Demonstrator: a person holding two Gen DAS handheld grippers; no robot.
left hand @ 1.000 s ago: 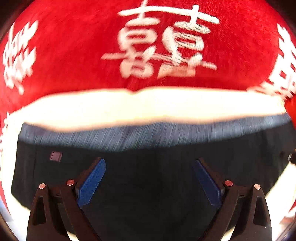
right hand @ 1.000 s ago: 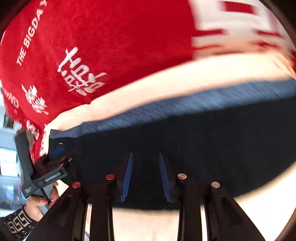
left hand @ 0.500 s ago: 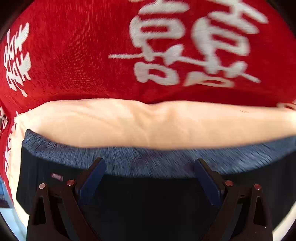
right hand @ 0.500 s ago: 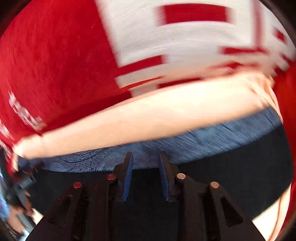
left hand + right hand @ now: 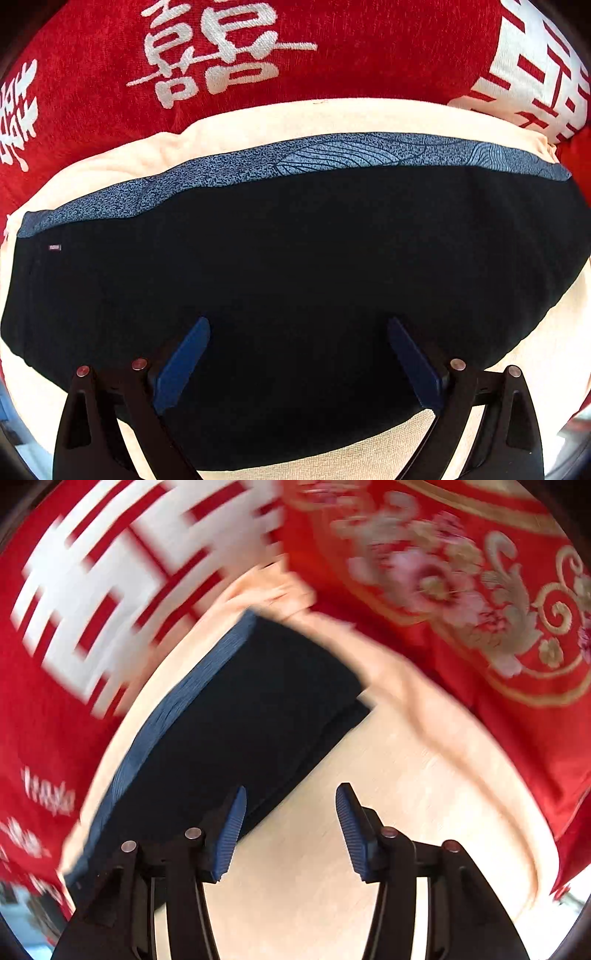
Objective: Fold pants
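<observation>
The dark navy pants (image 5: 295, 266) lie folded flat on a cream cloth (image 5: 295, 114), with a speckled blue band (image 5: 332, 155) along their far edge. My left gripper (image 5: 299, 363) hangs open above the middle of the pants, nothing between its blue pads (image 5: 181, 365). In the right wrist view the pants (image 5: 236, 720) run diagonally to the left, showing their right end. My right gripper (image 5: 290, 830) hovers over the cream cloth (image 5: 369, 775) just past that end; its jaws are opening and hold nothing.
A red blanket with large white characters (image 5: 221, 55) lies beyond the cream cloth. At the right a red cover with gold and pink flowers (image 5: 461, 583) borders it. The blanket with white characters (image 5: 92, 602) is blurred in the right wrist view.
My right gripper swung to the right end of the pants, rolled, and its jaws went from narrow to wide apart. My left gripper shifted over the pants, staying open.
</observation>
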